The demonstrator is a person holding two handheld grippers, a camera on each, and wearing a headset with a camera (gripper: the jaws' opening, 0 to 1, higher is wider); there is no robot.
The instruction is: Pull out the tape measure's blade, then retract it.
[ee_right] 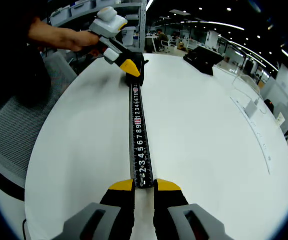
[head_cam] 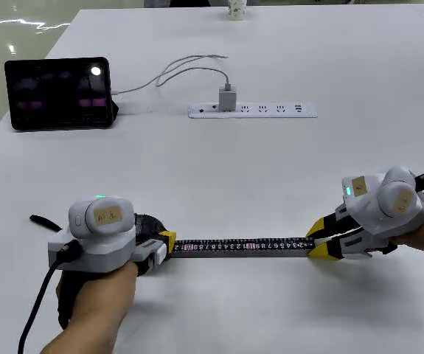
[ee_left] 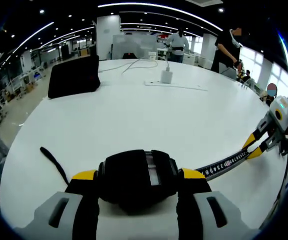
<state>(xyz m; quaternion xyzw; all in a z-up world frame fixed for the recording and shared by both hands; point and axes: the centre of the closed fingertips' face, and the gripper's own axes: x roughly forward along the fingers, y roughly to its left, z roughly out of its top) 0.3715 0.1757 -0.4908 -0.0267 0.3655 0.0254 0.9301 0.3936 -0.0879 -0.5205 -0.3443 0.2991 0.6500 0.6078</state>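
- Left claw (head_cam: 161, 248) is closed around the tape measure case (ee_left: 139, 175), one yellow-tipped jaw on each side of the black body. This anchors the case so only the blade moves.
- The case sits on the white worktop (head_cam: 270, 184) at the near left. It looks flat on the surface, which takes the weight and lets the hand just brace it.
- Right claw (ee_right: 144, 186) is nearly closed, jaws pinched on the tip end of the blade (ee_right: 137, 130). I can't make out the end hook itself between the jaws.
- The blade runs straight from the case mouth to the right claw, low over the worktop and printed numbers up. It looks taut, not sagging or twisted, so the two claws are pulling in line with each other.
- The claws are well apart with a good length of blade between them. My read: the pull-out step is well along or about done, and retraction is not yet begun.
- For the next step, the right claw probably needs to guide the tip back toward the case and not just let go. A free release could whip the blade or jerk the case.
- A black strap (head_cam: 43, 221) trails from the case side toward the left, clear of the blade path.
- Tablet (head_cam: 58, 92) and power strip (head_cam: 252, 110) with charger plugged in sit further back, well clear of the work.
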